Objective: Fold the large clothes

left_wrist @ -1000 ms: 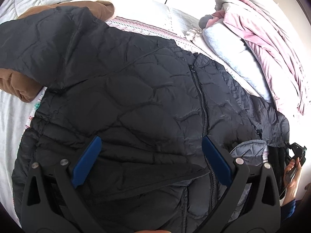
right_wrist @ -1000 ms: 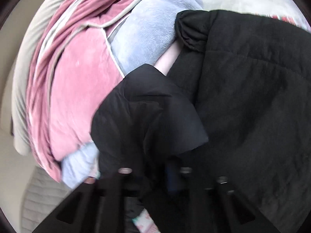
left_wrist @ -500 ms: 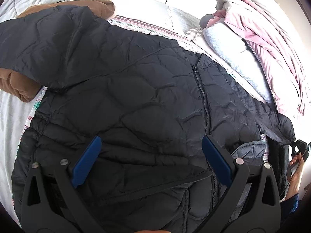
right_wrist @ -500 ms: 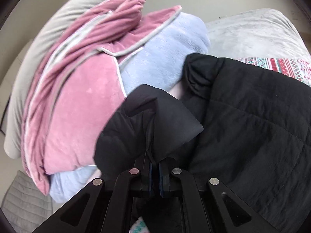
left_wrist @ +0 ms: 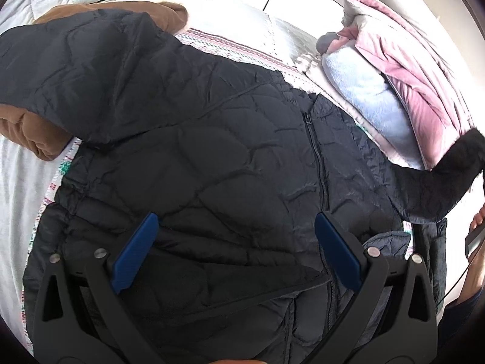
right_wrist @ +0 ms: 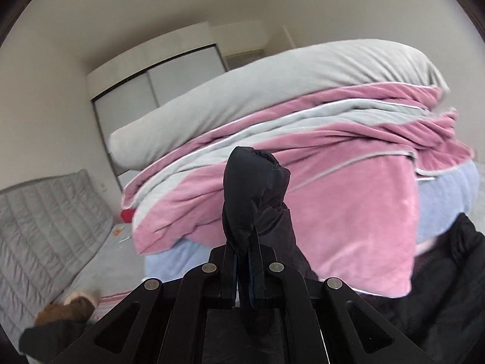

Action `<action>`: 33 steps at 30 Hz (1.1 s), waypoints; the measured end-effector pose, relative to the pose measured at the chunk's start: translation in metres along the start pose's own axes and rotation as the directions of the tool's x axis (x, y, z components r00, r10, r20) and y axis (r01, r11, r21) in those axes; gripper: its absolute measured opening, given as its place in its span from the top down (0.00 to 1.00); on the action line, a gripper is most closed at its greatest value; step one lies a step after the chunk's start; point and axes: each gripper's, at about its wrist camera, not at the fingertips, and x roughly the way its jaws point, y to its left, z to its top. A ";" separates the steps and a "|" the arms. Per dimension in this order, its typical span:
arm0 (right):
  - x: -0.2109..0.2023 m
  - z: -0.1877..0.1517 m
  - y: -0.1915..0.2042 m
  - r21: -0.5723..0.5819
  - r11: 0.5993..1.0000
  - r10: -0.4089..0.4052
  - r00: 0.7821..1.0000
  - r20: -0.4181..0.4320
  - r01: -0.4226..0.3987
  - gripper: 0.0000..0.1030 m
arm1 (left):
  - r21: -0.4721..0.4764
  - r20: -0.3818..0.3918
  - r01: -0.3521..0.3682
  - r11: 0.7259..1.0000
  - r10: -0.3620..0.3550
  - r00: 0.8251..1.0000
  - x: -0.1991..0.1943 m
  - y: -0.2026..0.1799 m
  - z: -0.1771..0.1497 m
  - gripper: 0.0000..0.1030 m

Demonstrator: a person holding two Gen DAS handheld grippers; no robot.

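The bed wore a pale quilted cover. Across its middle lay the dark quilted jacket, spread flat, one sleeve over a brown garment at the left edge. Folded pink and blue blankets were stacked along the right edge.

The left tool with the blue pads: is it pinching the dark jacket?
No, the left tool hangs wide open above the jacket, its blue pads far apart with nothing between them.

Black left gripper — blue pads, silver screws.
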 end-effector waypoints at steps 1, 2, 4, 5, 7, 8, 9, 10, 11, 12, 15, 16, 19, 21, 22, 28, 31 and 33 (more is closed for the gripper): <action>0.007 -0.003 0.024 -0.037 0.999 0.026 1.000 -0.005 -0.026 0.96 | -0.007 0.005 0.000 1.000 0.000 1.000 -0.001 0.002 0.001 0.00; 0.010 -0.008 0.041 -0.064 0.997 0.048 0.999 -0.013 -0.049 0.95 | -0.012 0.007 -0.001 1.000 0.001 1.000 -0.002 0.004 0.002 0.00; 0.027 -0.027 0.091 -0.118 0.986 0.114 0.992 -0.056 -0.120 0.95 | -0.022 0.013 -0.004 1.000 0.004 1.000 -0.003 0.008 0.004 0.00; 0.033 -0.036 0.108 -0.133 0.981 0.132 0.988 -0.079 -0.141 0.95 | -0.029 0.014 -0.005 1.000 0.006 1.000 -0.004 0.011 0.004 0.00; 0.057 -0.068 0.152 -0.186 0.965 0.158 0.976 -0.152 -0.186 0.95 | -0.047 0.013 0.002 0.999 -0.002 1.000 -0.006 0.016 0.006 0.00; 0.067 -0.086 0.170 -0.217 0.955 0.164 0.968 -0.188 -0.204 0.95 | -0.054 0.014 0.007 0.998 -0.006 1.000 -0.006 0.019 0.006 0.00; 0.075 -0.102 0.186 -0.243 0.945 0.165 0.962 -0.220 -0.218 0.95 | -0.062 0.016 0.011 0.998 -0.010 1.000 -0.008 0.021 0.007 0.00; 0.085 -0.125 0.201 -0.272 0.933 0.166 0.951 -0.261 -0.237 0.95 | -0.071 0.021 0.015 0.997 -0.013 1.000 -0.010 0.025 0.008 0.00; 0.094 -0.145 0.212 -0.298 0.920 0.164 0.941 -0.298 -0.255 0.95 | -0.077 0.025 0.016 0.997 -0.014 1.000 -0.012 0.028 0.009 0.00; 0.099 -0.163 0.222 -0.323 0.908 0.157 0.931 -0.330 -0.268 0.95 | -0.084 0.028 0.016 0.996 -0.013 1.000 -0.013 0.030 0.010 0.00; 0.113 -0.226 0.246 -0.410 0.859 0.109 0.892 -0.439 -0.307 0.95 | -0.109 0.031 0.022 0.994 -0.019 0.999 -0.015 0.037 0.014 0.00; 0.117 -0.240 0.251 -0.429 0.847 0.090 0.880 -0.467 -0.314 0.95 | -0.118 0.031 0.029 0.993 -0.025 0.999 -0.016 0.039 0.015 0.00; 0.131 -0.272 0.252 -0.421 0.845 0.050 0.832 -0.553 -0.331 0.94 | -0.129 0.031 0.048 0.990 -0.045 0.999 -0.017 0.042 0.015 0.00; 0.141 -0.284 0.249 -0.382 0.860 0.042 0.794 -0.607 -0.338 0.91 | -0.125 0.033 0.045 0.991 -0.041 0.999 -0.018 0.042 0.015 0.00; 0.146 -0.288 0.247 -0.357 0.867 0.043 0.765 -0.642 -0.348 0.90 | -0.123 0.032 0.045 0.991 -0.041 0.999 -0.018 0.042 0.015 0.00; 0.131 -0.272 0.241 -0.207 0.855 0.188 0.656 -0.731 -0.476 0.73 | -0.132 0.032 0.046 0.990 -0.043 0.999 -0.018 0.043 0.016 0.00; 0.118 -0.247 0.214 -0.019 0.856 0.367 0.635 -0.680 -0.516 0.48 | -0.147 0.037 0.036 0.989 -0.031 0.999 -0.018 0.045 0.017 0.00; 0.118 -0.244 0.203 0.016 0.873 0.377 0.653 -0.657 -0.487 0.34 | -0.163 0.042 0.026 0.986 -0.019 0.999 -0.017 0.047 0.018 0.00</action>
